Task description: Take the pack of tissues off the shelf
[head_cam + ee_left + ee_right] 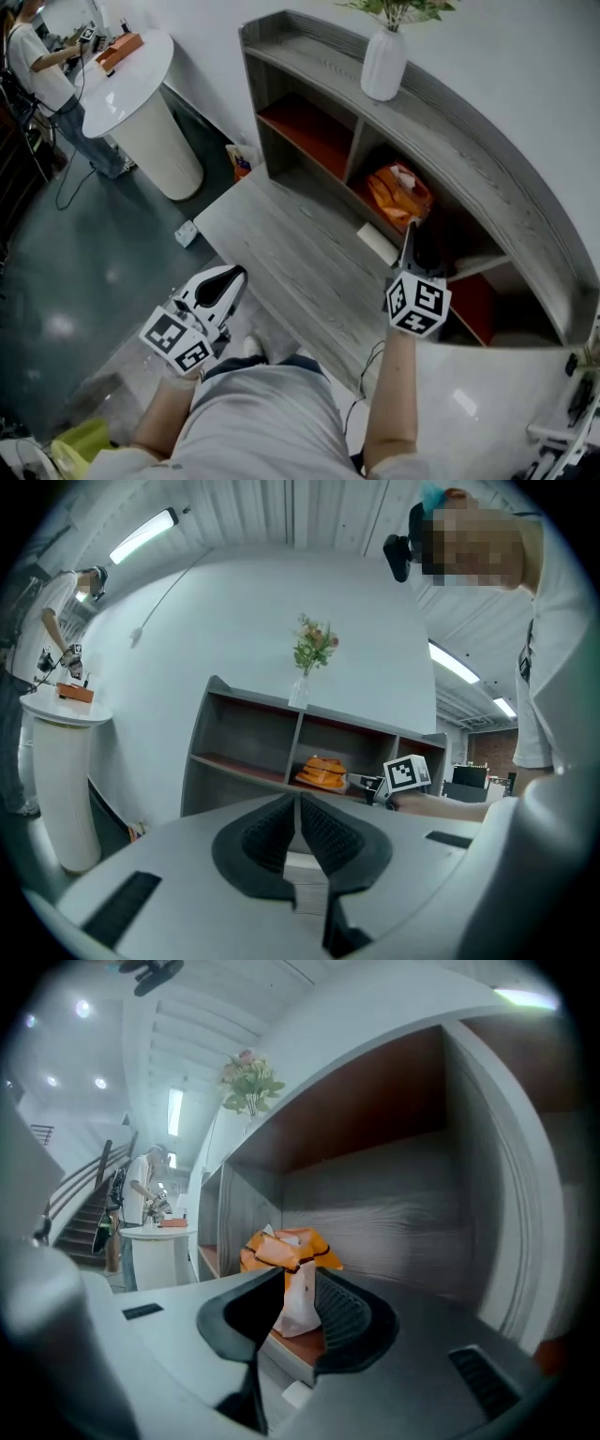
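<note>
The pack of tissues (400,194) is orange with a white end and lies in the middle compartment of the grey curved shelf (487,178). My right gripper (410,239) reaches into that compartment from the front. In the right gripper view the pack (286,1244) rests on the red shelf board, and the right gripper (298,1283) is shut on the pack's white end. The left gripper view shows the pack (321,772) with the right gripper's marker cube (407,773) beside it. My left gripper (223,284) hangs low, well away from the shelf, its jaws shut and empty (299,803).
A white vase (384,61) with a plant stands on the shelf top. A low grey platform (272,234) lies before the shelf, with a small white block (379,244) on it. At far left a person (37,66) works at a white round pedestal table (141,103).
</note>
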`<control>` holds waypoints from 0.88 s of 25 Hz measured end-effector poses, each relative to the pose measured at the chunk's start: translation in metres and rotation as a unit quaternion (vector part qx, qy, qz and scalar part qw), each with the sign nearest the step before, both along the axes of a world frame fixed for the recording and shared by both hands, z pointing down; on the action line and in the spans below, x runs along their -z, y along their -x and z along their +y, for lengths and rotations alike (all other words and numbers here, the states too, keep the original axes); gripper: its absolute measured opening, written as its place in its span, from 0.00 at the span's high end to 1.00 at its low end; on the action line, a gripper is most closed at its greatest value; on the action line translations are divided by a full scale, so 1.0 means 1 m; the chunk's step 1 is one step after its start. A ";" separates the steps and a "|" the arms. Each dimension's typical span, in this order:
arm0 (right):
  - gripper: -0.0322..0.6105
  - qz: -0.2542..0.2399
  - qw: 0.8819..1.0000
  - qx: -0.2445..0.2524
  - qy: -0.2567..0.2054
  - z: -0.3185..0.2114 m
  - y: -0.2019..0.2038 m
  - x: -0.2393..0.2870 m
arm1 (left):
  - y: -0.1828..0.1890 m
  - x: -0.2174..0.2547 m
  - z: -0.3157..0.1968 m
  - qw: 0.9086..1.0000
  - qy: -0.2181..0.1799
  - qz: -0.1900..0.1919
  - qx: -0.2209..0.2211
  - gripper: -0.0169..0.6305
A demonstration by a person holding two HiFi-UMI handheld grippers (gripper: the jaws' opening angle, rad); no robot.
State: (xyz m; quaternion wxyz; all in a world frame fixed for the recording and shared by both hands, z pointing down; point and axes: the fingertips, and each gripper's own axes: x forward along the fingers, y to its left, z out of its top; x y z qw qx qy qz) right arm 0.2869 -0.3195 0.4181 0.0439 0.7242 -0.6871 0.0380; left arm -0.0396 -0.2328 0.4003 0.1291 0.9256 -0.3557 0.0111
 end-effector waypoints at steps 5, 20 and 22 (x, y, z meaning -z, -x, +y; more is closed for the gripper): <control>0.81 0.074 0.997 -0.017 0.010 -0.015 0.011 0.001 | 0.009 0.003 -0.007 1.000 -0.003 -0.005 0.006 0.95; 0.91 0.045 0.998 -0.034 0.010 -0.011 0.017 0.010 | 0.032 -0.001 -0.004 1.000 0.004 0.002 0.013 0.94; 0.91 0.042 0.999 -0.032 0.004 -0.003 0.024 0.015 | 0.032 -0.001 -0.002 1.000 0.005 0.005 0.006 0.94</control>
